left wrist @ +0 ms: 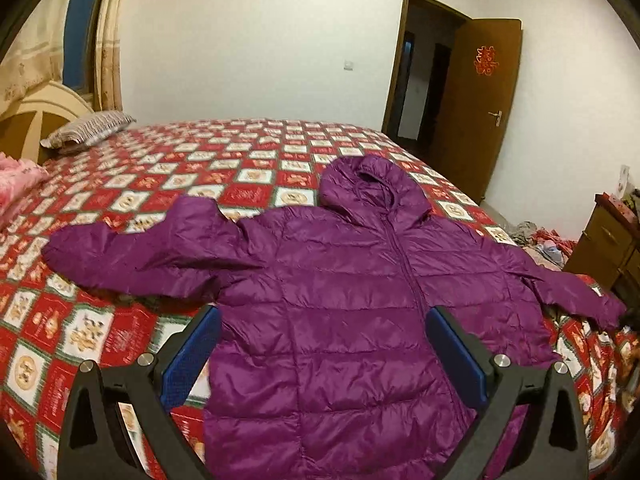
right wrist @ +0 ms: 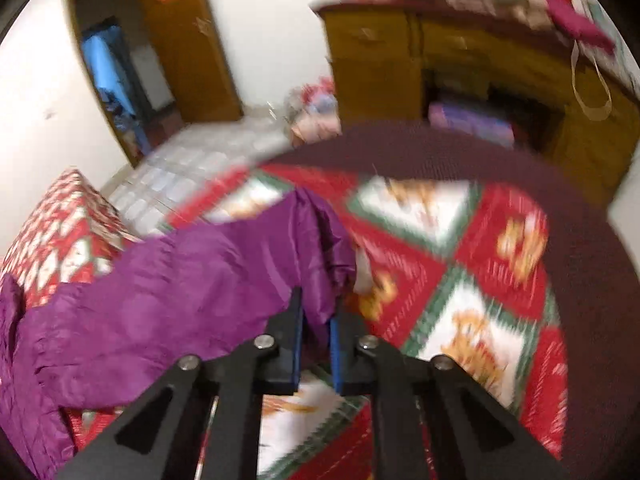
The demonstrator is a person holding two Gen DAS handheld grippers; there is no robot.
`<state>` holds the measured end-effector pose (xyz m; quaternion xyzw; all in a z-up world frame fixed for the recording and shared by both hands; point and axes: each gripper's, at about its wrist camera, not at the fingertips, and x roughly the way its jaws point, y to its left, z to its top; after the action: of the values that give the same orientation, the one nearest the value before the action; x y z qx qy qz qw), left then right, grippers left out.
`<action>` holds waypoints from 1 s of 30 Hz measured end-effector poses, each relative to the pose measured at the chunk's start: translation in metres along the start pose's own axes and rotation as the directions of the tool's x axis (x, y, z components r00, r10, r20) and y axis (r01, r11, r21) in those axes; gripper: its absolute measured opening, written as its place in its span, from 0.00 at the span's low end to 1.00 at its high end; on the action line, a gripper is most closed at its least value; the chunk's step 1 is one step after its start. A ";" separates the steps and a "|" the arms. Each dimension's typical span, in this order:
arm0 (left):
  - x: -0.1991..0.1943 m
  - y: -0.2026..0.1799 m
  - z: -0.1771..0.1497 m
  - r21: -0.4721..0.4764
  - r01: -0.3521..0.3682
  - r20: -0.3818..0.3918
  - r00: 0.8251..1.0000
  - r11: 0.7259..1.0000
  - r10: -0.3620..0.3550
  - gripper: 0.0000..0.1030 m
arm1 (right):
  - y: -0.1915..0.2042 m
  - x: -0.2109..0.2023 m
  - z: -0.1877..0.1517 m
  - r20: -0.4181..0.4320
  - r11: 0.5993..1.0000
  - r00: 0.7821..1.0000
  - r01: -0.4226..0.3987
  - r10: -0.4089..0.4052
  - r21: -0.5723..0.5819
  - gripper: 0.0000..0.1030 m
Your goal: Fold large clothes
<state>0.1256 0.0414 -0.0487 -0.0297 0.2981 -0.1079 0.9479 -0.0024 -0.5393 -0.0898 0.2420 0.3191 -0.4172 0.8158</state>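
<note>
Red-and-white patterned bedspread (left wrist: 168,184) first, covering the whole bed, corner to corner. Spread flat on top, front up, zipped: purple hooded puffer jacket (left wrist: 340,280), hood (left wrist: 368,188) toward the far edge, hem toward the left wrist camera. Both arms flung out to the sides, none of the body turned over. So: laid out and smoothed, yes; folded, no, not one crease made so far as either view shows.

Down a size. Left sleeve of the spread, as the left wrist view has it (left wrist: 136,248), lying loose on the cover, untouched. Other sleeve (right wrist: 200,280) running out toward the bed's corner, its cuff end (right wrist: 320,300) pinched between the blue pads (right wrist: 297,336) of the right gripper (right wrist: 316,320), jaws drawn narrow on the fabric. Right view blurred, mind, but cloth between the fingers plain enough.

Left gripper (left wrist: 324,344) hovering over the lower half of the jacket, jaws wide, nothing in them.

Judging it: first fold just being set up. Still to come, likely, both sleeves across the chest, sides in, hood down, body doubled. Nearly all of it ahead.
</note>
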 end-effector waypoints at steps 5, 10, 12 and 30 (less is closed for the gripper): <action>-0.021 0.011 0.007 0.014 -0.035 0.093 0.995 0.999 0.034 0.99 | 0.070 -0.092 0.022 0.166 0.968 0.972 -0.127 0.165 -0.217 0.13; -0.038 0.029 0.013 -0.002 -0.036 0.135 0.990 0.999 0.036 0.99 | 0.154 -0.161 0.003 0.191 0.866 0.905 -0.277 0.380 -0.416 0.13; -0.045 0.039 0.013 -0.013 -0.040 0.153 0.987 0.999 0.042 0.99 | 0.198 -0.187 -0.017 0.149 0.793 0.864 -0.356 0.480 -0.494 0.13; -0.071 0.152 -0.013 -0.181 -0.164 0.207 0.958 0.970 0.201 0.99 | 0.419 -0.184 -0.250 -0.370 0.363 0.664 -0.699 0.649 -0.616 0.13</action>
<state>0.0900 0.2058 -0.0379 -0.0906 0.1988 0.0089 0.9758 0.1856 -0.0530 -0.0731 0.0259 0.3527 0.1210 0.9275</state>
